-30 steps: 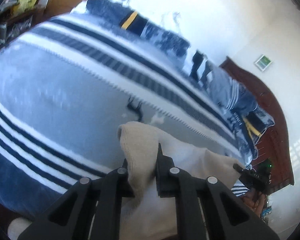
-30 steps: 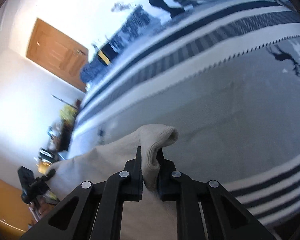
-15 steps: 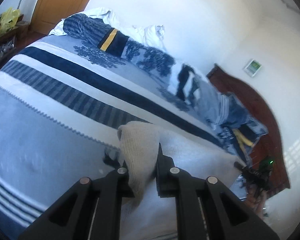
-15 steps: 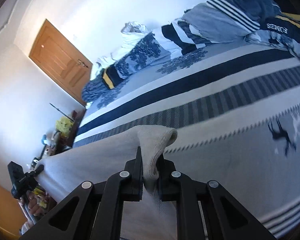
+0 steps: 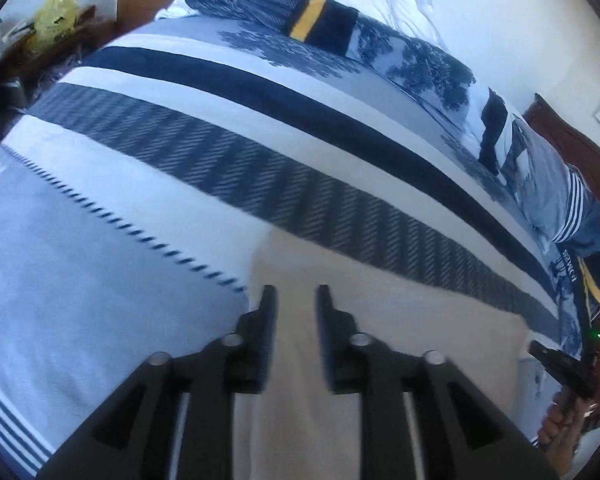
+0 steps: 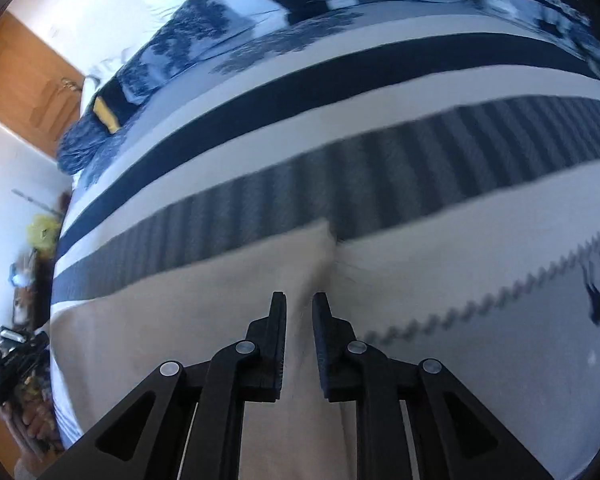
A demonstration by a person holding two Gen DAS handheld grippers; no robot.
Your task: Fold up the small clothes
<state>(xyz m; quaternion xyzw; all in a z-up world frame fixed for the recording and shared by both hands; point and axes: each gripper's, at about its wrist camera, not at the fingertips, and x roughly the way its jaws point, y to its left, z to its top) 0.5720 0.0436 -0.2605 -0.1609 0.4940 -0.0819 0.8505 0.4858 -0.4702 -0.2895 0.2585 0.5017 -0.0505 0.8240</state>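
Now we have the beige garment [image 5: 380, 320] laid flat on the striped bedspread [image 5: 180, 184], its far edge along the grey hatched band and both far corners squared off, so we judge one fold just set down, with any further folds still to do. Pale, soft and smooth, it looks knit-like, though blur hides detail. Our left gripper [image 5: 292, 300] and right gripper [image 6: 299, 306] hover over those corners, jaws opening with a modest gap, cloth beneath them but no longer pinched.
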